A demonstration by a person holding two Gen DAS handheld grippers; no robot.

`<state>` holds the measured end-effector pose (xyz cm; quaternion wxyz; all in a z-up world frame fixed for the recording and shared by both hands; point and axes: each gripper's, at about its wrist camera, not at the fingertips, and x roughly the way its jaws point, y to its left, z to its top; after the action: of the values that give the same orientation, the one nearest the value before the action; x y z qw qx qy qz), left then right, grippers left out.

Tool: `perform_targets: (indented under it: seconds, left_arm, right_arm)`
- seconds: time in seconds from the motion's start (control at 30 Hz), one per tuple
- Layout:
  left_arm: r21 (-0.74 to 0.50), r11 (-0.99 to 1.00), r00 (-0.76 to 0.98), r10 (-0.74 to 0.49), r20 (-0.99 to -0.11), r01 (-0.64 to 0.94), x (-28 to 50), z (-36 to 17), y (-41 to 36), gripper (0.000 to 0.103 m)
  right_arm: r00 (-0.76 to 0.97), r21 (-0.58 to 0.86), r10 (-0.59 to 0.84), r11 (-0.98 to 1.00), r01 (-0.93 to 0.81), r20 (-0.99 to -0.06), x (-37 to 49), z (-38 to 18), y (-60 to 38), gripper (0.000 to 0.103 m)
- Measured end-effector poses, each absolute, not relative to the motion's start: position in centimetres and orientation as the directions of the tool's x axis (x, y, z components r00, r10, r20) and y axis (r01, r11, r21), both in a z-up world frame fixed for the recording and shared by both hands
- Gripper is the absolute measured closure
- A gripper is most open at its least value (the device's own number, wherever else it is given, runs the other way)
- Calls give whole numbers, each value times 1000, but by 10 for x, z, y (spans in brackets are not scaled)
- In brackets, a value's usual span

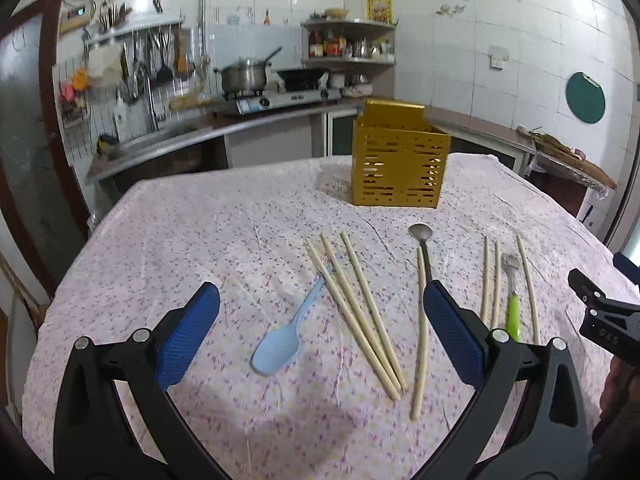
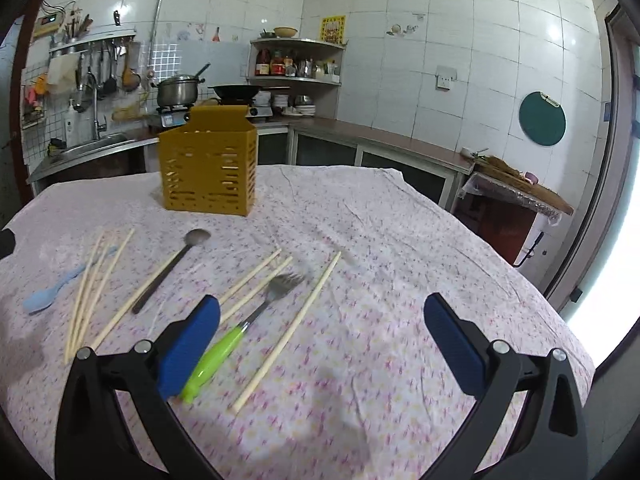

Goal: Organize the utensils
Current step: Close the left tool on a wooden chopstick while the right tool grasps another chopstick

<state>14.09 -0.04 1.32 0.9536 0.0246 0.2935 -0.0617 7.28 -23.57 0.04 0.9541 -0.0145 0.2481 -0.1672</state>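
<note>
Nothing is being carried yet: the left gripper [image 1: 322, 312] is being held spread wide above the table [image 1: 160, 240], empty, and the right gripper [image 2: 322, 314] is likewise being held wide apart with nothing between its pads. The step in hand is judged to be the opening one, a first utensil being chosen.

The utensils are being left loose on the flowered cloth. A blue spoon [image 1: 280, 346] is lying beside a bundle of three chopsticks [image 1: 356, 312], its handle tucked under them. A single chopstick [image 1: 420, 332] is resting alongside a dark metal spoon [image 1: 421, 236]. Further right, a pair of chopsticks [image 1: 491, 284], a green-handled fork [image 2: 240, 332] and one more lone chopstick [image 2: 288, 332] are laid out near the right gripper.

The yellow slotted caddy [image 1: 398, 168] is standing upright at the far side of the table, well apart from every utensil. Pale streaks are showing through its slots, so something may already be stored inside, though what cannot be told.

The next move is judged to call for one gripper being lowered and its pads being closed on a thin, flat-lying piece, the fork being the nearest candidate.
</note>
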Motion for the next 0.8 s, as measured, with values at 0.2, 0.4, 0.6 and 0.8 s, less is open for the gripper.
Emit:
perform_targets:
  seconds: [0.2,0.4,0.6,0.8]
  left_arm:
    - [51,993,777,-49,-628,104,192,8,-6,5]
    - [72,988,698,-45,-715,138,242,-11,-13,5]
    - [-37,996,586,-77,-807,81,288,-34,6,5]
    - [-84,996,539,-90,-837,35,307,-39,13,14]
  right_arm:
    - [766,-115,-350,932,344,-540,122,-2,-265,4]
    - [673,-138,-333,935,327,-660,184,-27,-286,4]
    - [583,-93,-270,944,316,-767,218,-47,-303,26]
    - [529,-42,-201,954,298,-825,230,-52,-313,40]
